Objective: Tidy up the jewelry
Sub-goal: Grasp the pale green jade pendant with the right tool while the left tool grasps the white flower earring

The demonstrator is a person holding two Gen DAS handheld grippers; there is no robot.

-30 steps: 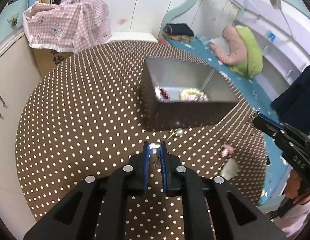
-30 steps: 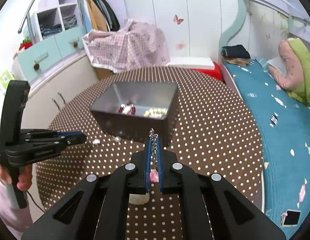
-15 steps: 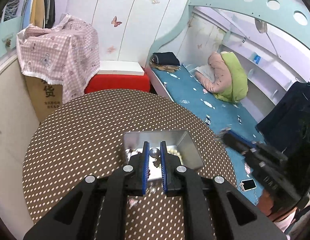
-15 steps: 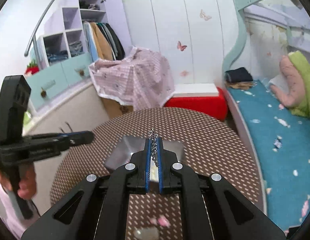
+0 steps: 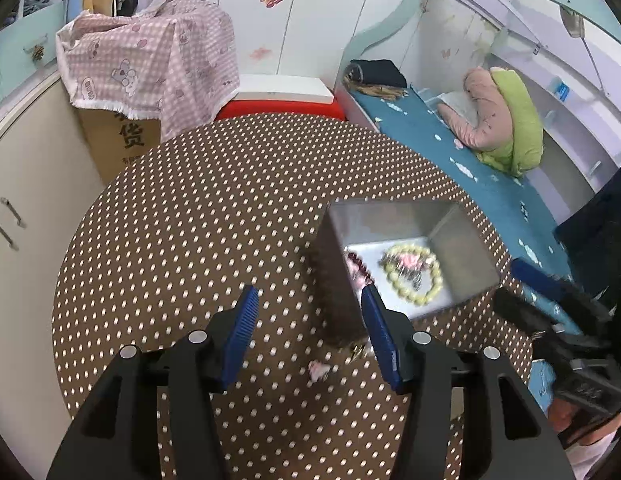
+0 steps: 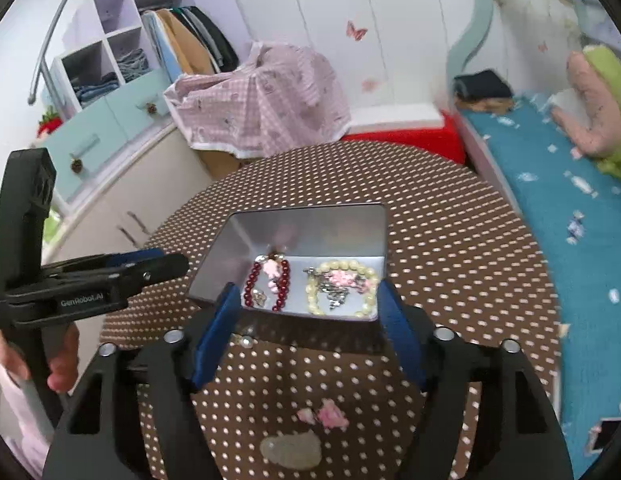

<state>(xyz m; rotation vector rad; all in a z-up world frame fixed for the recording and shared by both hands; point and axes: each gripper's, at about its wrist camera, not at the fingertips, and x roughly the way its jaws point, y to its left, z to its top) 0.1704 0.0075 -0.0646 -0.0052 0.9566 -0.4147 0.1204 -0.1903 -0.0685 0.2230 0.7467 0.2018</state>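
Both grippers, left gripper (image 5: 308, 312) and right gripper (image 6: 306, 300), now opening, empty, previously clamped on jewelry.

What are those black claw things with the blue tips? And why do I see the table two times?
They are grabbers that a person holds, one in each hand. Each carries a camera looking along its two fingers, so you get two pictures of one spotted table. The left gripper and the right gripper are both opening, with nothing between the fingers. In the metal box lie a red bead bracelet, a pale bead bracelet and a silver chain. On the table in front of the box lie pink bits and a pale stone.
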